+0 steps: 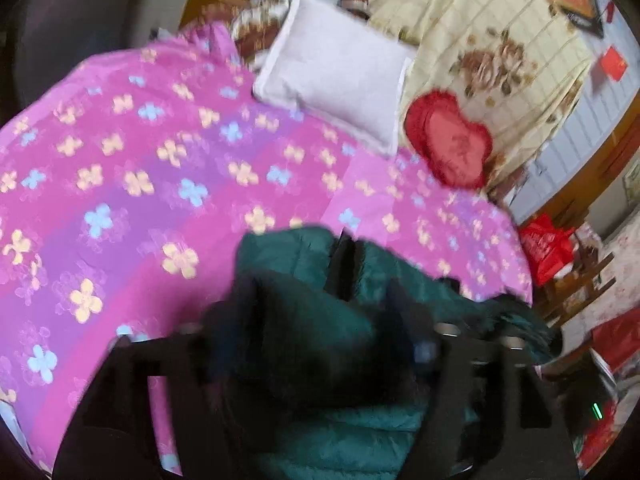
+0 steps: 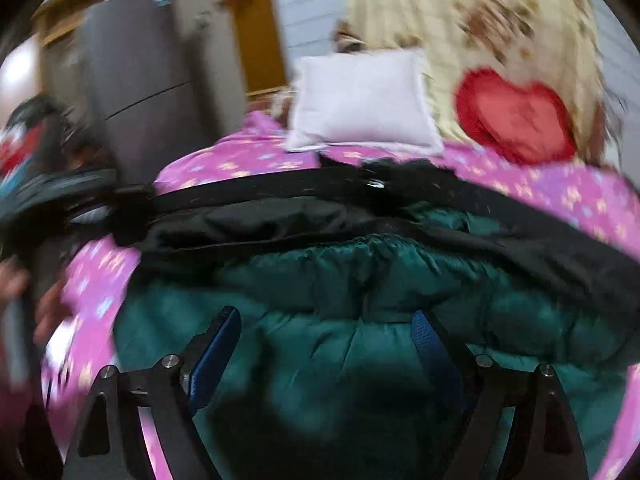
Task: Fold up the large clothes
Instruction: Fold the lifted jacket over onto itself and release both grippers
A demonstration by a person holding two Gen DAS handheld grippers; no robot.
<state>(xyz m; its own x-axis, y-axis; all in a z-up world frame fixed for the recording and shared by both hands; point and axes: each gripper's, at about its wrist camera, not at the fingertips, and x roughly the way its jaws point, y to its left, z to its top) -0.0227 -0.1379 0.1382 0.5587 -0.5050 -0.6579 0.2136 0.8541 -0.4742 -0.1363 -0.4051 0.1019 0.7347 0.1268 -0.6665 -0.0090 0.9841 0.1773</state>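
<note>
The dark green quilted jacket (image 2: 340, 320) lies on the bed under me, puffy and stitched into padded panels, with a shiny surface. Its black lining (image 2: 256, 220) shows in a broad band along the far edge, where the cloth is turned over, and a darker black strip runs across beyond that. In my left view the jacket (image 1: 384, 276) is bunched into a lumpy heap near the bed's right edge, with a black strip standing up out of it.

My right gripper (image 2: 326, 344) hangs just above the green padding with its jaws wide apart; the blue pads (image 2: 212, 356) are clear of the cloth and nothing is between them. My left gripper (image 1: 316, 348) is badly blurred; its jaws look spread, with dark cloth lying in front of them, but I cannot tell whether they touch it.

The jacket rests on a pink and purple flowered bedspread (image 1: 152, 184). Beyond it, at the head of the bed, lie a white pillow (image 1: 340, 84) and, beside that, a red heart-shaped cushion (image 1: 450, 142) against a cream flowered blanket (image 1: 492, 40). A red bag (image 1: 544, 244) sits past the bed's right side.
</note>
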